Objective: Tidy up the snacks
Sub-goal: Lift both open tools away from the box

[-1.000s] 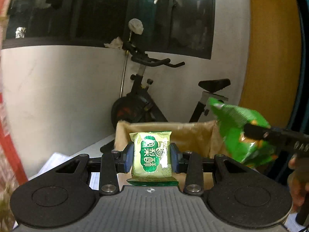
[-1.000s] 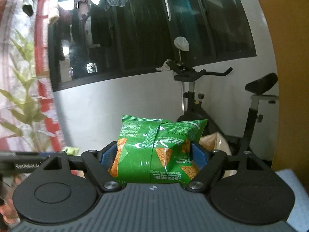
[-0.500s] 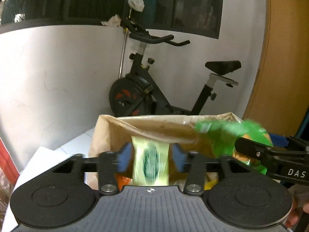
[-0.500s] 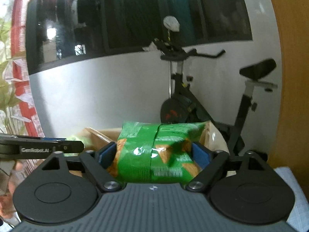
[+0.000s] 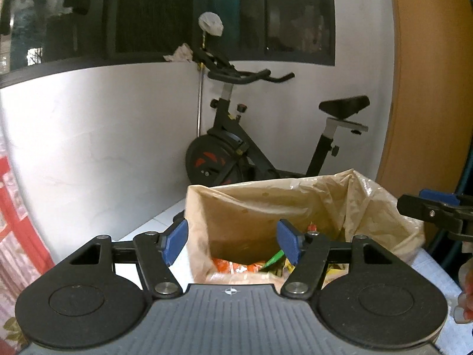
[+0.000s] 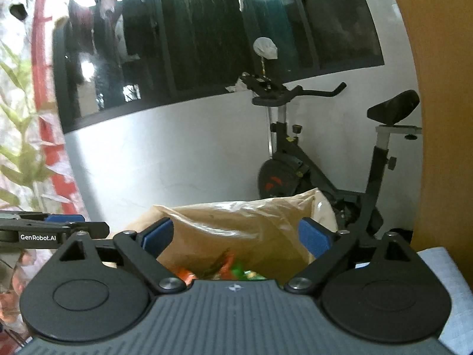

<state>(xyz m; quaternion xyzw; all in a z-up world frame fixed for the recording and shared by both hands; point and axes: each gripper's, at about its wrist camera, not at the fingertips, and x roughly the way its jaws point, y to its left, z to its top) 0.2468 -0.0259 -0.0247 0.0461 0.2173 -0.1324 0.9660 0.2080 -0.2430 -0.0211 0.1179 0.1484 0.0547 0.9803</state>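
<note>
Both grippers were over the brown bag [image 5: 295, 207], and neither one held a snack. Inside the bag, some snack packs [image 5: 236, 266] lay at the bottom, orange and green ones, a bit blurry. So at least some of the tidying looked done: snacks were in the bag. The pictures did not show whether more snacks were waiting somewhere else, so how much was left could not be told.

The left gripper [image 5: 233, 238] had its 2 blue fingers [image 5: 174, 239] apart, and they were spreading wider. Nothing was between them. Only the open mouth of the bag showed in the gap, and the fingers did not look as if they touched it.

The right gripper [image 6: 236, 235] had its blue fingers [image 6: 313, 238] spread very wide, and they were opening too. Nothing was pinched there either. The bag's rim [image 6: 236, 207] sat just past them, with the snacks lower down.

The bag stood on a pale counter [image 5: 153, 224]. An exercise bike [image 5: 236, 153] stood behind it by the white wall.
</note>
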